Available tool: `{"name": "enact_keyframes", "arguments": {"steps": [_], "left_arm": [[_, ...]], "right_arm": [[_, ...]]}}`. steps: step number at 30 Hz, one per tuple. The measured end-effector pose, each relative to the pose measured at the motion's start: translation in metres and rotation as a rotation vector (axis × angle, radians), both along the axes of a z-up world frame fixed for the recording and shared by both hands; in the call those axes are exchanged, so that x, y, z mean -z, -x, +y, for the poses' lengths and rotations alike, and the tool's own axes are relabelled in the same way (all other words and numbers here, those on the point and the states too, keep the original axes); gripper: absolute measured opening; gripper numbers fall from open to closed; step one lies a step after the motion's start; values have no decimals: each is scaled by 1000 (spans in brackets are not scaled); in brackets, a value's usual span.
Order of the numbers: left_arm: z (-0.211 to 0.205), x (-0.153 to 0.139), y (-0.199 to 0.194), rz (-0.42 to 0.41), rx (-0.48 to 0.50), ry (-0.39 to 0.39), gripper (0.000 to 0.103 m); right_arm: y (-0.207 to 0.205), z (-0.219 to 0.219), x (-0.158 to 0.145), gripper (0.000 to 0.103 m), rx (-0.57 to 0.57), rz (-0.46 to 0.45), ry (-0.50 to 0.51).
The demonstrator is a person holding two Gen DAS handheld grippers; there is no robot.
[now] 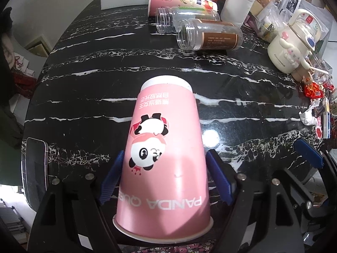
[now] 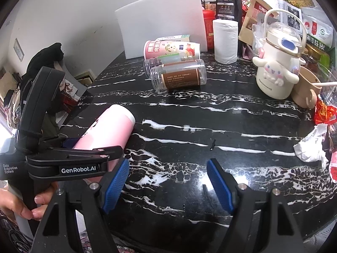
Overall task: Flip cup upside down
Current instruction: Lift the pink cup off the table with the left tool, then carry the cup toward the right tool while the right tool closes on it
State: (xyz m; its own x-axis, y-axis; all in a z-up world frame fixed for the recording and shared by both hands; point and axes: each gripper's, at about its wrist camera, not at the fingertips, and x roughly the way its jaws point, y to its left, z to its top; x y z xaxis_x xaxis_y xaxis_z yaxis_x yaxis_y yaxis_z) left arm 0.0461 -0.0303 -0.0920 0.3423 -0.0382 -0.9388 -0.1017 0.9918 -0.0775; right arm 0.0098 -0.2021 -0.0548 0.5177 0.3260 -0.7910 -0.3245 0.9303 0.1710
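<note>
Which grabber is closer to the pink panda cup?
Left. The left gripper has the pink panda cup between its fingers, while the right gripper hangs open beside it over bare table.

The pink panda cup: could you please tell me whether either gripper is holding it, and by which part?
The left gripper holds the pink panda cup by its side wall, fingers on opposite sides nearer the rim. The right gripper is open, holding nothing.

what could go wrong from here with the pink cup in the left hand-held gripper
1. The pink paper cup sits between the left hand-held gripper pads near its wide rim, where the thin wall could crush or slip.
2. It is tilted, its base pointing toward the table; released before the rim sits flat, it could tip and roll.
3. The phone lies just left of the gripper, so a wide swing might knock it.
The right hand-held gripper is open and empty.
</note>
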Motion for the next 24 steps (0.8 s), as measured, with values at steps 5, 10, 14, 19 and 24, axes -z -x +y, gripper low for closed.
{"name": "enact_keyframes", "arguments": {"steps": [5, 10, 14, 19, 24], "left_arm": [[1, -5, 3, -9, 6, 11, 77], [1, -17, 6, -35, 18, 5, 77], [1, -30, 9, -57, 25, -2, 78], [4, -50, 19, -96, 36, -32, 78], [12, -70, 34, -134, 36, -64, 82]], "right_arm": [[2, -1, -1, 76, 2, -3, 4], [6, -1, -6, 76, 6, -15, 8], [12, -1, -13, 76, 10, -35, 27], [18, 1, -24, 76, 5, -60, 40], [22, 7, -30, 76, -2, -67, 47]]}}
